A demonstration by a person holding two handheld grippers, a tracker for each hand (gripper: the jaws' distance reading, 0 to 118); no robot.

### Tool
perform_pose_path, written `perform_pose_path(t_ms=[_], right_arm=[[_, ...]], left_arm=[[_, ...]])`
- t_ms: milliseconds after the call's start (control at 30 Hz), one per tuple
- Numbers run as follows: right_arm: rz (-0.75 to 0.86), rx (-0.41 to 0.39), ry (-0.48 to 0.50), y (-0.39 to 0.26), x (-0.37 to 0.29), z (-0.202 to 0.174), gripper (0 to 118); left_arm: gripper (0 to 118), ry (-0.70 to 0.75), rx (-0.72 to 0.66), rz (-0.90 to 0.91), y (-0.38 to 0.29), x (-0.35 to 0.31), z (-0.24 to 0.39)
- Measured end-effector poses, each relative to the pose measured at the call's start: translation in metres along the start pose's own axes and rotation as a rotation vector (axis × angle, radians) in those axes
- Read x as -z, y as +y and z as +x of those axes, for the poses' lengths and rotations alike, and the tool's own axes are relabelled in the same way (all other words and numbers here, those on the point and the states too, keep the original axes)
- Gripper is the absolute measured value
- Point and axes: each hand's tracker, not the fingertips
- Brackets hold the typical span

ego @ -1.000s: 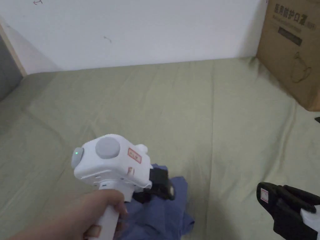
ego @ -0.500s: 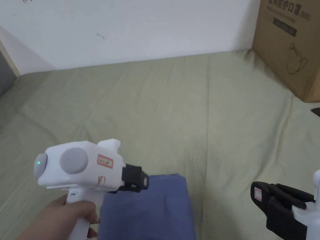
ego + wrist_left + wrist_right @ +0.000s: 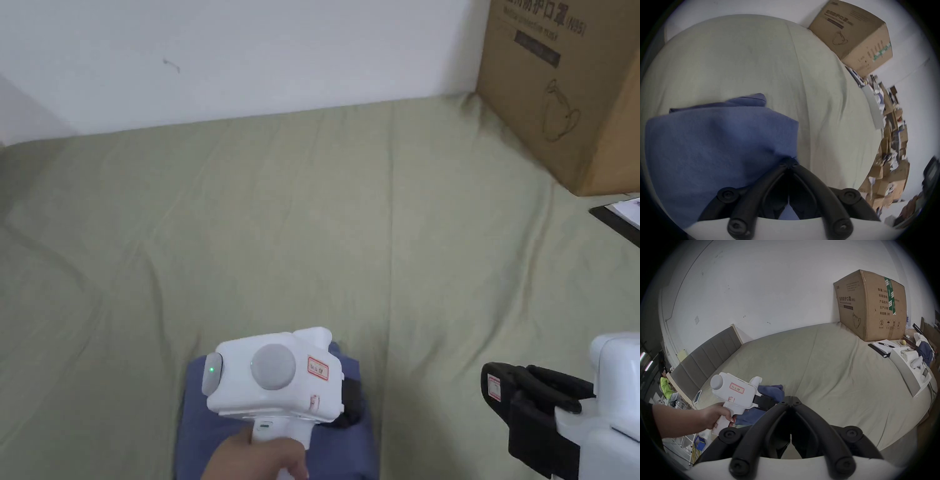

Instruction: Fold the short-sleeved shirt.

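Across the whole scene we see an olive-green bedsheet (image 3: 387, 206), creased lengthwise, running to a white wall (image 3: 250, 56) at the far side. At the far right a big cardboard box (image 3: 562, 87) stands on the sheet, with a dark clipboard (image 3: 615, 220) lying just near of it. Toward the near edge, left of centre, our folded blue shirt (image 3: 718, 142) lies flat on the sheet as a tidy rectangle. Our left gripper (image 3: 788, 163) sits over the shirt's right edge with its jaws drawn together, tips meeting at the cloth; we cannot tell whether any fabric is pinched between them. Our right gripper (image 3: 791, 400) hangs above bare sheet, well right of the shirt, jaws closed on nothing.
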Motion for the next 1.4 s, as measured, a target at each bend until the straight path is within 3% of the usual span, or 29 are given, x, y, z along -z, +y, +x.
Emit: perform_pose_path(t_ms=[133,267,400,633,800,900,1300,1400], right_arm=[[-0.003,0.03,0.016,0.0,-0.003,-0.005,0],[0.092,0.022,0.069,0.014,-0.028,-0.017,0],[0.265,-0.029,0.114,0.027,-0.063,-0.033,0],[0.667,-0.155,0.028,0.037,-0.113,-0.07,0],[0.8,-0.226,-0.172,0.022,-0.094,-0.078,0],[0.681,-0.223,-0.252,0.012,-0.074,-0.075,0],[0.653,-0.179,-0.311,0.001,-0.071,-0.06,0],[0.642,-0.182,-0.305,0.0,-0.068,-0.055,0]], left_arm=[[0,-0.187,-0.015,0.169,-0.015,-0.041,0.013],[0,-0.17,0.089,0.529,-0.048,-0.139,0.03],[0,0.041,0.179,0.814,-0.095,-0.225,0.034],[0,0.431,0.162,1.235,-0.152,-0.309,0.023],[0,0.618,0.202,1.352,-0.171,-0.299,0.006],[0,0.657,0.181,1.313,-0.171,-0.287,0.0],[0,0.608,0.19,1.289,-0.174,-0.28,0.004],[0,0.515,0.185,1.302,-0.177,-0.285,0.003]])
